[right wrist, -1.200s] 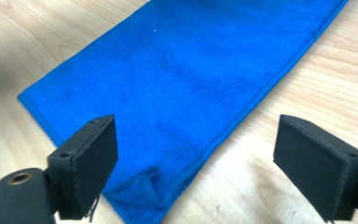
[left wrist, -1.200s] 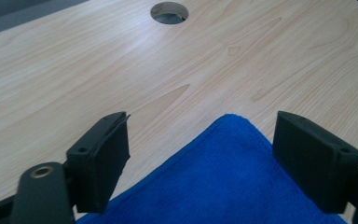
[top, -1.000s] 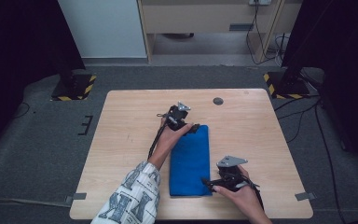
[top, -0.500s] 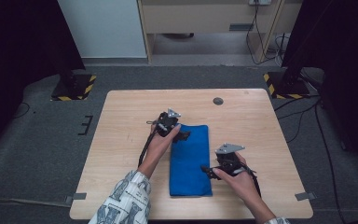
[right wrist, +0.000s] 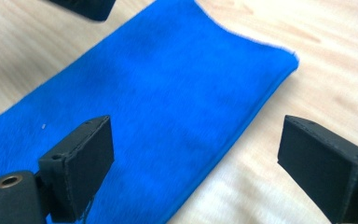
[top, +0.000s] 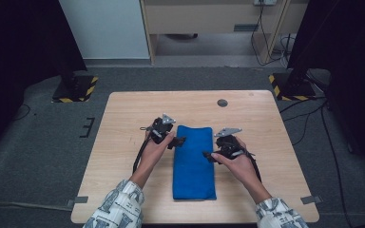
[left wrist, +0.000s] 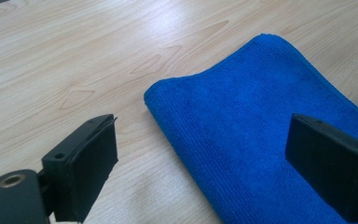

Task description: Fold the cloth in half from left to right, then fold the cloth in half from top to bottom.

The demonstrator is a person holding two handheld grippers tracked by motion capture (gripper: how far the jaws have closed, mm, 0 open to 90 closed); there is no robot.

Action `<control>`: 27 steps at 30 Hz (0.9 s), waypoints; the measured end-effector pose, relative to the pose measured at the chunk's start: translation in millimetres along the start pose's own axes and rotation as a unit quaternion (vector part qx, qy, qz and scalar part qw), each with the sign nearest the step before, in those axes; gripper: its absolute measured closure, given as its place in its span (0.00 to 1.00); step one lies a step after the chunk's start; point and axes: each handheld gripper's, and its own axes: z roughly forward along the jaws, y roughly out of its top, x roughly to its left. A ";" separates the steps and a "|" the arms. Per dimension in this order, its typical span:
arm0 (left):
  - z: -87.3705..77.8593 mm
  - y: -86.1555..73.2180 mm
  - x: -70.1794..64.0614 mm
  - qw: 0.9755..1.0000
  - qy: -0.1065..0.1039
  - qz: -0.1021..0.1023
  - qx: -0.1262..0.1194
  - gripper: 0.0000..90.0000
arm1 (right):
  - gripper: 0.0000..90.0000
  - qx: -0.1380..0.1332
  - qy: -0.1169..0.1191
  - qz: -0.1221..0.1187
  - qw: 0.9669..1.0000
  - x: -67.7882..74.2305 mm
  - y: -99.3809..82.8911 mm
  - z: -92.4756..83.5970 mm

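A blue cloth point(top: 194, 162), folded into a long narrow strip, lies flat in the middle of the wooden surface point(top: 123, 118), its length running from near to far. My left gripper point(top: 177, 141) sits at the far left corner of the cloth with its jaws spread wide and nothing between them; in the left gripper view that rounded corner point(left wrist: 261, 112) lies between the jaws, one jaw over bare wood and the other over the fabric. My right gripper point(top: 208, 155) hangs at the right edge, a little nearer to me, also wide open and empty, straddling the long hem point(right wrist: 177, 107).

I judge the step in hand to be taking hold of the cloth for another fold. To do it well, I should lower each gripper until the bottom jaw slides under all the layers, not just the top one, then close firmly on the edge. Both grips should sit close to the far end so that the end lifts evenly. The risk is pinching a single layer, which would let the fold fall open when I raise it.
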 end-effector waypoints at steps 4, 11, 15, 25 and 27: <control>-4.0 -2.2 2.7 1.000 0.000 -0.015 0.000 0.09 | 0.14 0.001 -0.003 -0.013 1.000 -4.5 13.7 5.3; -2.4 0.5 13.0 1.000 0.004 -0.028 0.002 0.09 | 0.17 0.002 -0.002 -0.010 1.000 -16.5 31.2 12.7; 4.1 5.0 23.1 0.999 0.008 -0.037 0.004 0.10 | 0.23 0.009 -0.003 -0.006 1.000 -26.9 43.6 23.5; 21.2 3.9 25.2 0.999 -0.001 -0.048 0.010 0.14 | 0.39 0.025 -0.001 -0.002 1.000 -35.3 48.4 47.1; 22.8 3.5 26.6 0.998 -0.009 -0.061 0.004 0.16 | 0.41 0.025 -0.001 0.000 1.000 -36.5 47.6 51.6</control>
